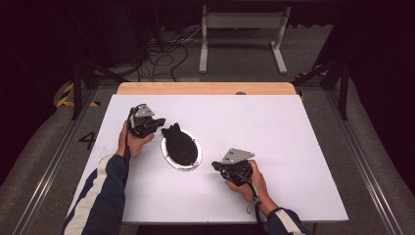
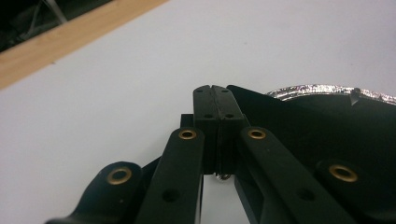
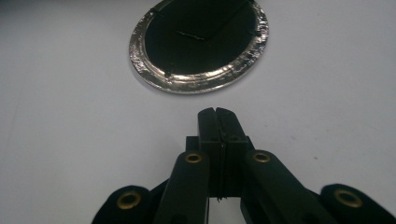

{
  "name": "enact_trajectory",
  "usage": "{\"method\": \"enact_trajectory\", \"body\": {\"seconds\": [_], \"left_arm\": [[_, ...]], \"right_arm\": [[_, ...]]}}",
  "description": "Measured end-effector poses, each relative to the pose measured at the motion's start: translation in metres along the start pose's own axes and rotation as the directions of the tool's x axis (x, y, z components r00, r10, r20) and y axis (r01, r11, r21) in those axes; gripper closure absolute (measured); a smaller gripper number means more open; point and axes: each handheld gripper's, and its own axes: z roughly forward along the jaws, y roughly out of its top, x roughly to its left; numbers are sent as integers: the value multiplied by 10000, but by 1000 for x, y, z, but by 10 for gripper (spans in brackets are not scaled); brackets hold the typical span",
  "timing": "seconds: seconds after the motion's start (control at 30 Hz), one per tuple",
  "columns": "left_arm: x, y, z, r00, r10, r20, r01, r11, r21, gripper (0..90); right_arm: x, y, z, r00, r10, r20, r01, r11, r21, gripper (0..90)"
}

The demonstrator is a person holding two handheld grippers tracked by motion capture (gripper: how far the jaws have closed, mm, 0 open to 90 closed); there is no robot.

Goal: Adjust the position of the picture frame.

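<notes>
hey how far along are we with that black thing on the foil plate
Early, by the look of it. Done: the black piece already lies on the foil plate on the white table, one end over the rim. In hand: nothing; the left gripper is shut beside that black piece, and the right gripper is shut short of the plate. Left: any grasping or moving.

In the left gripper view, the foil-rimmed plate (image 2: 322, 89) is cut off by the right edge, and a black sheet (image 2: 299, 116) hides most of it (what the sheet is cannot be told). In the right gripper view, the top edge crops the plate (image 3: 196, 84).
</notes>
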Motion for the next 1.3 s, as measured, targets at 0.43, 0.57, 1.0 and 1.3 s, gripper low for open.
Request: {"method": "enact_trajectory", "body": {"seconds": [0.43,0.57,1.0,1.3], "left_arm": [[0,-2,19,9994,327,92,-335,9941,1029,900],[0,-3,16,9958,656,643,-726,9908,1140,900],[-11,-10,11,9825,927,1618,-1240,9728,1955,900],[-16,-25,-1,9848,462,1675,-716,9862,1494,900]], "right_arm": [[15,9,24,9976,49,-687,-50,10000,-8,900],[19,8,26,9972,54,-743,-50,10000,57,900],[47,12,37,9926,-794,-920,836,9956,418,900],[48,8,31,9925,-783,-938,842,9946,612,900]]}}
